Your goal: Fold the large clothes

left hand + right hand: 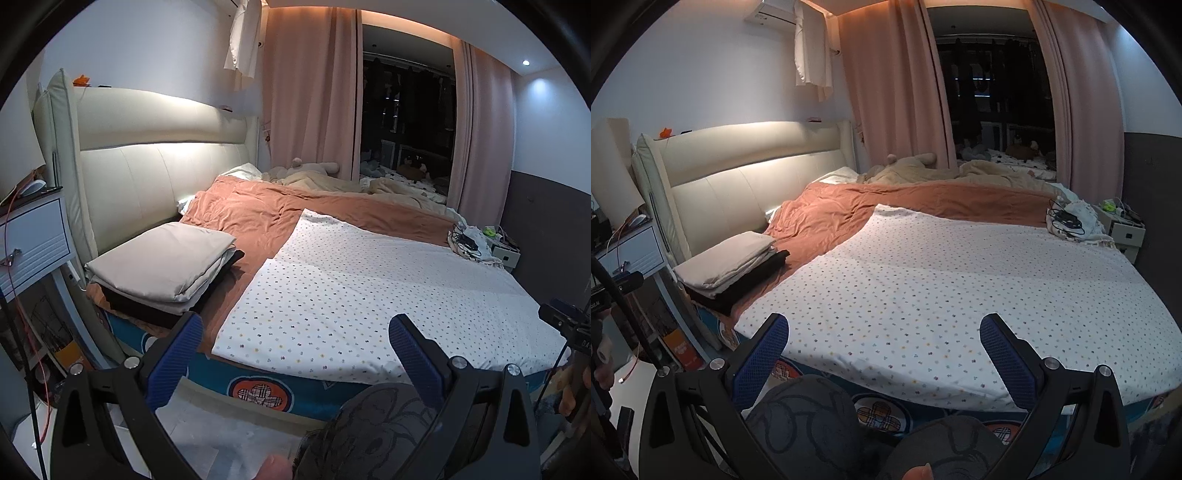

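A large white cloth with small coloured dots [369, 288] [953, 288] lies spread flat over the bed, its near edge reaching the mattress side. My left gripper [295, 350] hovers open above the cloth's near left corner, with nothing between its blue pads. The right gripper [884, 347] also stands open, held above the cloth's near edge and apart from it. A folded beige cloth [162, 262] [727, 264] rests on a dark folded one at the left, near the headboard.
An orange bedspread [258, 218] covers the far half of the bed under a cream headboard [159, 177]. A white nightstand [33, 243] stands at left. A heap with cables [1071, 221] sits at the bed's far right corner. A person's patterned knees [812, 424] lie below the grippers.
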